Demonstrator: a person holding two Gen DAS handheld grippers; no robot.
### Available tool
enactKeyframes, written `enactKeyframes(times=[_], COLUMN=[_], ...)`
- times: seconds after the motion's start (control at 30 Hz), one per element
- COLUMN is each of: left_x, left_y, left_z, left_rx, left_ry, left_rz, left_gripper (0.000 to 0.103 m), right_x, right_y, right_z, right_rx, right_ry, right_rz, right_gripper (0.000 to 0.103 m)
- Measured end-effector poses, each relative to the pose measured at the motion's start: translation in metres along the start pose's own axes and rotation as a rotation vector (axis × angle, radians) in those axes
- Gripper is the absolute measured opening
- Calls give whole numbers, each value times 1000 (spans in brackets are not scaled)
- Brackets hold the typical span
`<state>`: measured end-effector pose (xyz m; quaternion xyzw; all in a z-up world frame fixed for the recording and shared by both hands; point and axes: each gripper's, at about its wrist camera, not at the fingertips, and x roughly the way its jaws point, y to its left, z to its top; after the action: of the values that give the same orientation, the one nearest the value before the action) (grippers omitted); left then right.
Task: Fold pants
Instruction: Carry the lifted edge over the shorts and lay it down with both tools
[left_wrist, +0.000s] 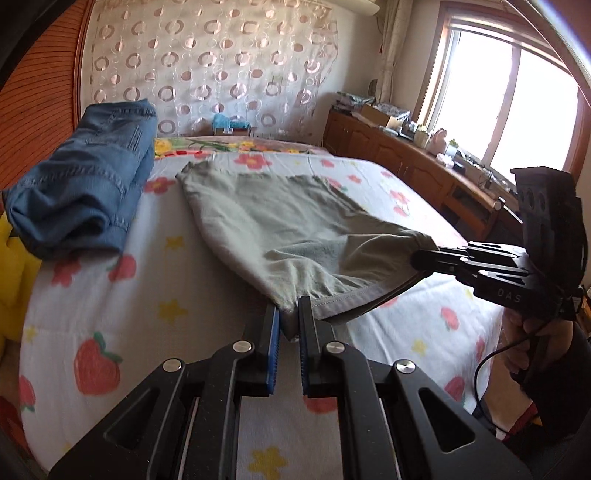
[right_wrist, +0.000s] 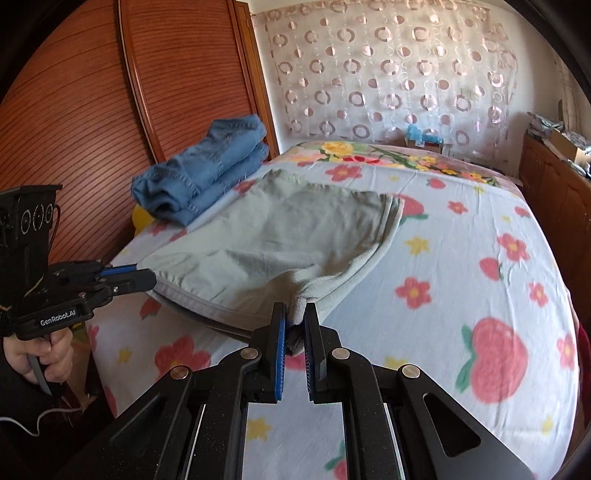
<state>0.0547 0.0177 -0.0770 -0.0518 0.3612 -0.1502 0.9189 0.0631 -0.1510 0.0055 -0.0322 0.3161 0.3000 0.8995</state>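
Grey-green pants (left_wrist: 280, 218) lie across the flowered bed (left_wrist: 110, 314), their near hem lifted off the sheet. My left gripper (left_wrist: 289, 314) is shut on the hem's left corner. My right gripper (left_wrist: 421, 258) comes in from the right and is shut on the hem's other corner. In the right wrist view the pants (right_wrist: 295, 229) stretch away from my right gripper (right_wrist: 295, 317), which pinches bunched cloth, and my left gripper (right_wrist: 147, 278) holds the corner at the left. The hem sags between the two grippers.
Folded blue jeans (left_wrist: 85, 192) sit at the bed's far left, also in the right wrist view (right_wrist: 207, 173). A wooden wardrobe (right_wrist: 92, 110) is to the left. A wooden sideboard (left_wrist: 406, 158) with clutter runs under the window on the right. A patterned curtain (left_wrist: 207, 66) hangs behind.
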Motion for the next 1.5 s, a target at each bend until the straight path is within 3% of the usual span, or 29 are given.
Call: enactKeyframes(times=[0.4,0.6,1.13,1.5], left_x=[11,2,-35,-18], left_y=[-2,-4,-12,-15], left_z=[-12,-11,-2,-19], left_rx=[3,13,55,55], left_ry=[49,8,-37,32], left_rz=[11,5,-37,-43], left_gripper=[10,10,10,10], right_x=[8,15,-34,-22], right_y=[-10,-11,-6,-10], right_z=[-8,-11,-27,-48], right_rx=[32,33,32,60], right_ry=[46,43,-23,35], right_rz=[-8,-9,50,45], right_gripper=[9,9,9,9])
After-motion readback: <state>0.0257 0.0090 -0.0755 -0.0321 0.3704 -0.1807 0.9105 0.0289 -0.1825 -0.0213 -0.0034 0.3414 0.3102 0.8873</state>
